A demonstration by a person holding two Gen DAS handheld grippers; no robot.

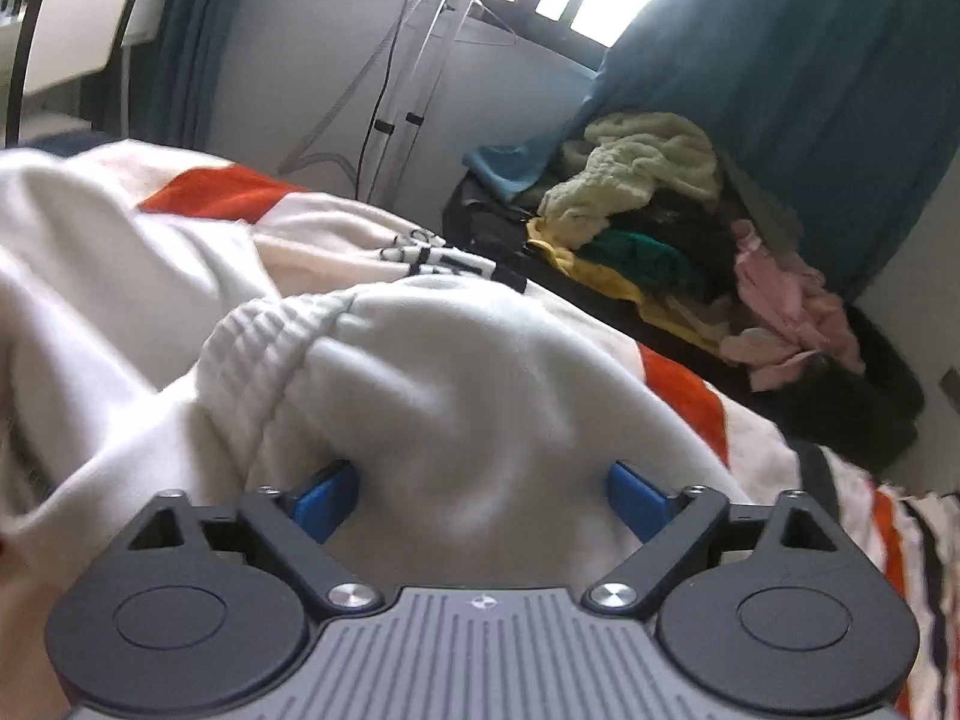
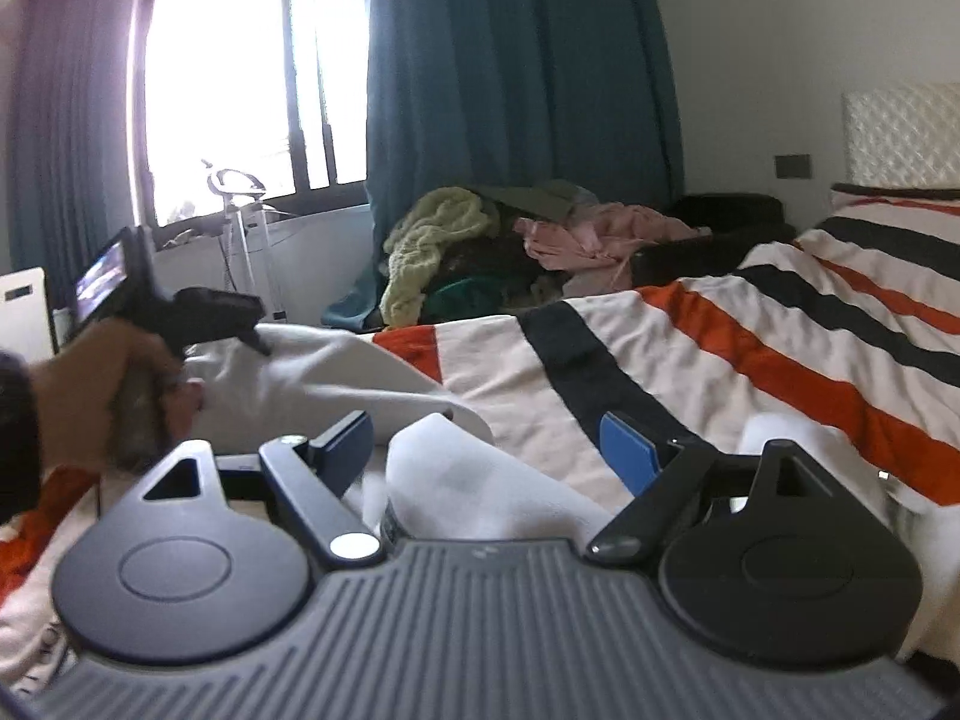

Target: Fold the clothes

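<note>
A white sweatshirt (image 1: 456,372) lies bunched on the striped bedspread (image 2: 780,348), a mound of it rising between the wide-open left tongs (image 1: 480,492), pads apart from it. The right tongs (image 2: 486,450) gape open over another fold. Beyond both sits a clothes pile (image 1: 678,240).

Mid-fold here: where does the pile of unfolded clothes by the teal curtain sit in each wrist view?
Left wrist: clothes pile right of centre, upper half, beyond the bed.
Right wrist: clothes pile near centre, behind the striped blanket.
Shared landmark: the teal curtain directly behind it.
</note>
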